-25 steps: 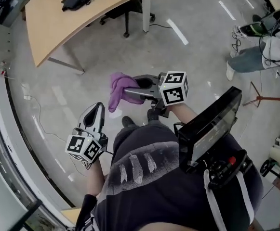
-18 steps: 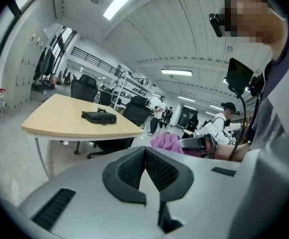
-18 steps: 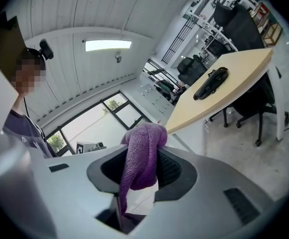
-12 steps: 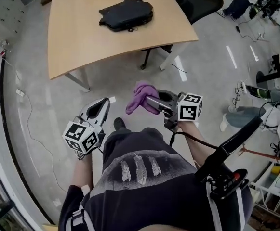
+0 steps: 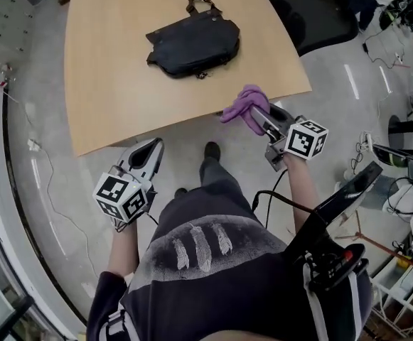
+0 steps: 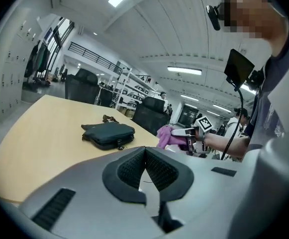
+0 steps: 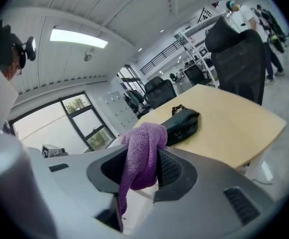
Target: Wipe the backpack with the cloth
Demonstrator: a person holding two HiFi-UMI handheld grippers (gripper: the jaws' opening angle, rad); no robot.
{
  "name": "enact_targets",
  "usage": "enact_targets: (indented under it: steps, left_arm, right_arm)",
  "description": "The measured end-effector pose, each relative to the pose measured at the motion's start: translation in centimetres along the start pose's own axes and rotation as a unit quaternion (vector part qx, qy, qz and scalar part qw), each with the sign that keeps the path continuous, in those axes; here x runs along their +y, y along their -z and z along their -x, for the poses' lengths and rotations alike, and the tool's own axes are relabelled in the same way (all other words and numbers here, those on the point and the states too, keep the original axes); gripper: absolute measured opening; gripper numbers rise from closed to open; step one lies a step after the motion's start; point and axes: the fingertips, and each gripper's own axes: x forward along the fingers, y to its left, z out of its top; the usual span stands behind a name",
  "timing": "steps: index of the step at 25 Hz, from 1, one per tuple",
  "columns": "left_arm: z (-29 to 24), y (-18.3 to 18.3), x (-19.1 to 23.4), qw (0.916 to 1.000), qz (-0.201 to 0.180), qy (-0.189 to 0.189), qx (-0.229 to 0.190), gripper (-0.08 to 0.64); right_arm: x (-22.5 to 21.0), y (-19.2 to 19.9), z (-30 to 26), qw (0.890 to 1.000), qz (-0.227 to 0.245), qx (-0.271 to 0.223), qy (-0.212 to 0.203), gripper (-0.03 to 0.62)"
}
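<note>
A dark backpack (image 5: 194, 44) lies flat on the wooden table (image 5: 121, 98), its strap toward the far edge. It also shows as a dark backpack (image 6: 108, 134) in the left gripper view and a dark backpack (image 7: 182, 122) in the right gripper view. My right gripper (image 5: 256, 114) is shut on a purple cloth (image 5: 239, 106) and hovers at the table's near right edge, short of the bag. The purple cloth (image 7: 140, 158) hangs bunched from its jaws. My left gripper (image 5: 149, 152) is below the table's near edge, jaws together, empty.
A black office chair (image 5: 313, 9) stands at the table's right side. Table legs and a cable run over the grey floor (image 5: 43, 183) at left. Shelving and other people are far off at right.
The view has swung toward the table, bringing the backpack nearer. My right gripper with the cloth has moved up to the table's near edge. The left gripper has kept its place.
</note>
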Motion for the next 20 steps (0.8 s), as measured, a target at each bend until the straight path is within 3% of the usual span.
enact_targets:
  steps: [4,9,14,20]
  left_arm:
    - [-5.2,-3.0,2.1,0.9995,0.005,-0.027,0.015,0.008]
    - [-8.5,-6.1,4.9,0.9979,0.011,-0.063,0.011,0.008]
    - [-10.1,-7.4,7.7,0.9968,0.022,-0.076,0.01,0.008]
    - [-10.2,-9.2,12.2,0.9985,0.023,-0.05,0.001,0.008]
  right_arm:
    - [-8.5,-9.2,-5.3,0.997,0.07,-0.003,0.042,0.12]
    - [-16.4,-18.0,-12.7,0.982,0.156,0.005,0.107,0.12]
    - [-20.8,-18.7,-19.9,0.957,0.231,0.082,0.157,0.12]
    - [-21.3,-14.5,-24.7,0.925,0.285,0.173,0.181,0.12]
